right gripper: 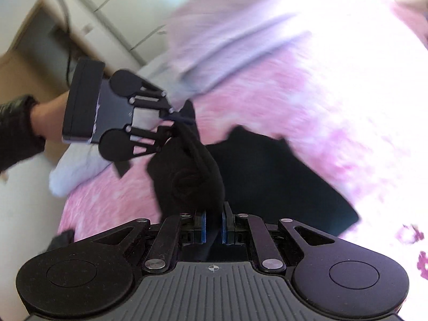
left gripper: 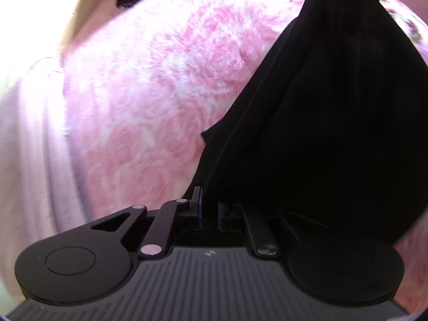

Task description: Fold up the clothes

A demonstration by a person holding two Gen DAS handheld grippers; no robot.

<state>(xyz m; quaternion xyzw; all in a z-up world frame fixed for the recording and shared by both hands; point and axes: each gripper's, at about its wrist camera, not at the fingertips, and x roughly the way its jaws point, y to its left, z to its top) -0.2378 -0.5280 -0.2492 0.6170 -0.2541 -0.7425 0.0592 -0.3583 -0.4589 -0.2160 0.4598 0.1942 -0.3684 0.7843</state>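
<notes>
Left gripper (left gripper: 210, 211): its two blue-padded fingers stood nearly together, pinching an edge of the black fabric garment (left gripper: 321, 123); the right wrist view showed the same gripper (right gripper: 178, 119) from outside, its tips clamped on a bunched black fold.

Right gripper (right gripper: 214, 224): its blue pads were drawn in close on a thick gathered wad of the same black garment (right gripper: 195, 184), which rose straight out from between them.

Black garment, lifted part: it stretched as a taut, rope-like ridge between the two grippers, clear of the bed; in the left wrist view it hung as a wide dark sheet filling the right half of the picture.

Black garment, resting part: a flatter panel (right gripper: 281, 182) lay on the pink floral fleece blanket (right gripper: 307, 112), beyond and to the right of the right gripper.

Pink blanket: it covered the bed under both grippers, with a swirled rose pattern (left gripper: 165, 85); much of it was motion-blurred.

Pale lilac cloth (right gripper: 227, 40): it lay folded or rumpled on the far side of the blanket, blurred.

Person's hand (right gripper: 50, 119): it held the left gripper's handle, with a dark sleeve (right gripper: 16, 133) at the wrist.

White panelled cabinet (right gripper: 112, 8): it stood behind the bed, at the upper left of the right wrist view.
</notes>
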